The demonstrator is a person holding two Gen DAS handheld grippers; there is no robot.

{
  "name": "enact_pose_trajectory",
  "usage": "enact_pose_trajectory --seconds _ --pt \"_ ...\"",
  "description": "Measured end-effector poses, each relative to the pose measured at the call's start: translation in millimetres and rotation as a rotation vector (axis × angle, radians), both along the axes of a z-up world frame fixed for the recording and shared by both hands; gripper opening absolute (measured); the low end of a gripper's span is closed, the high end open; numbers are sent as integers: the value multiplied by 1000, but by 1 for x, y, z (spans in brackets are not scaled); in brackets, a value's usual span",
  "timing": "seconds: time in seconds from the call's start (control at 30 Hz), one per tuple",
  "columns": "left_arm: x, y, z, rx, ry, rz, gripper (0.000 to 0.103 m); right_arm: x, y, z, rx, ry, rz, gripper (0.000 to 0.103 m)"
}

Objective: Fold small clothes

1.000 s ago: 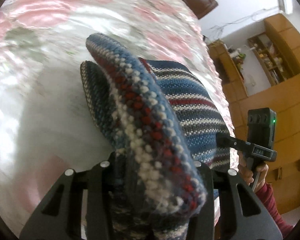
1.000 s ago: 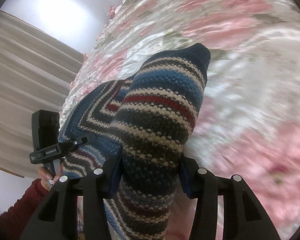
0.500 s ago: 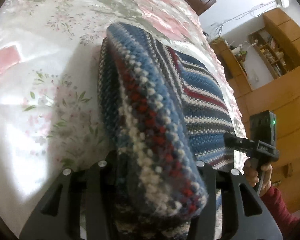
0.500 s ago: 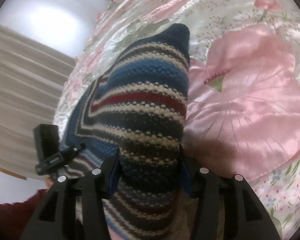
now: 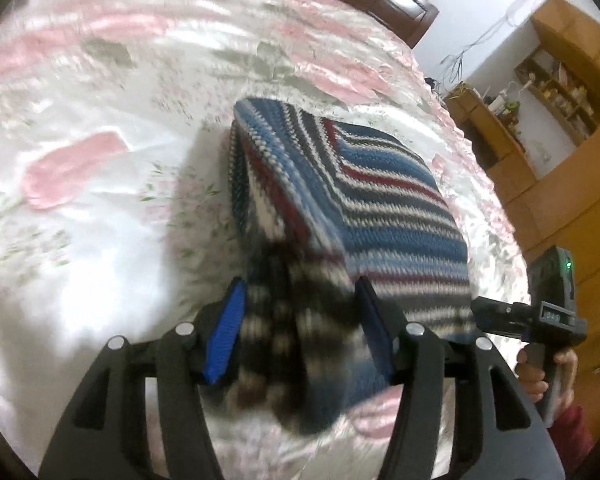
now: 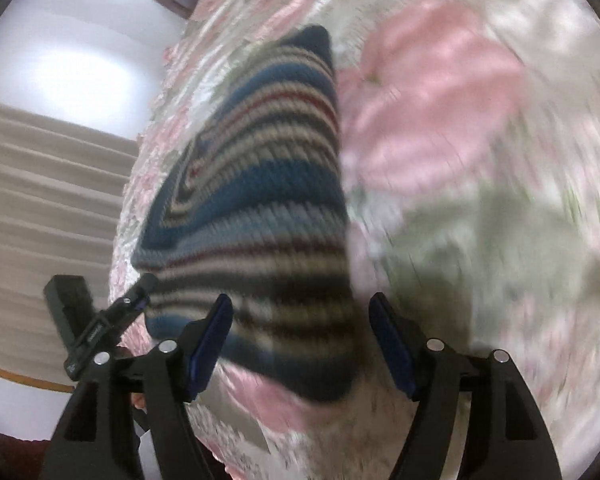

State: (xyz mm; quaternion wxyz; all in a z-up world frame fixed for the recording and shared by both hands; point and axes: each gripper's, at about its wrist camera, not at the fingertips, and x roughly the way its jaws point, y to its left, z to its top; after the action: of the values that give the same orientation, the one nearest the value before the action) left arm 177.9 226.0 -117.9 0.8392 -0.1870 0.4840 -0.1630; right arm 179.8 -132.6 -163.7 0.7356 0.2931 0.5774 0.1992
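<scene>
On the floral bedspread [image 5: 100,240], the striped knit [image 5: 380,208] is let go by both grippers.
From the left wrist view, the left gripper [image 5: 300,332], clamped half a second ago, is now seen spread, blurred wool loose between its pads; the fold appears laid down. From the right wrist view, the right gripper [image 6: 300,336] is likewise parted around the near corner. Nothing is seen obstructing; a wooden cabinet [image 5: 560,160] stands well apart.
</scene>
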Motion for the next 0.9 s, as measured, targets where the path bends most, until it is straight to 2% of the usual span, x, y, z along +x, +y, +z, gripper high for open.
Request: enact_pose_trajectory --seconds 0.07,0.1,0.13,0.17,0.2,0.3,0.4,0.47,0.57,0.6,0.63,0.67,0.73,0.77,0.83,0.9 --pt "-10 -3 1 26 -11 5 55 -9 -2 -6 24 24 -13 61" --pt "-16 -2 0 42 -16 7 55 -11 -1 -8 33 31 -17 47" --pt "-20 -4 -3 92 -11 10 53 -13 0 -10 41 34 -17 40" --pt "-24 -2 -9 129 3 12 46 -17 -2 -9 30 28 -22 38" --pt "-24 -2 -14 143 20 13 44 -21 -3 -7 6 15 -22 33" --pt "-27 9 -30 92 73 36 46 -25 -1 -5 -43 5 -19 29" --pt "-28 10 -36 118 66 25 46 -26 6 -10 -116 -10 -10 29" --pt "-29 8 -39 141 53 20 47 -26 6 -17 -100 6 -44 29" --pt "-27 14 -42 100 74 32 48 -24 6 -16 -94 13 -67 29" --pt "-26 15 -41 91 77 30 50 -26 3 -12 -106 7 -65 32" --pt "-27 17 -38 85 82 32 52 -27 4 -6 -128 2 -67 39" --pt "-29 19 -34 90 90 41 57 -32 7 3 -157 -1 -80 42" --pt "-37 21 -17 100 87 63 58 -42 12 18 -220 -22 -88 45" --pt "-43 22 -9 113 80 72 63 -51 13 25 -258 -36 -91 47" --pt "-56 21 5 153 77 89 66 -69 17 40 -326 -56 -98 59" --pt "-69 22 16 156 66 96 70 -89 22 52 -369 -83 -107 61"
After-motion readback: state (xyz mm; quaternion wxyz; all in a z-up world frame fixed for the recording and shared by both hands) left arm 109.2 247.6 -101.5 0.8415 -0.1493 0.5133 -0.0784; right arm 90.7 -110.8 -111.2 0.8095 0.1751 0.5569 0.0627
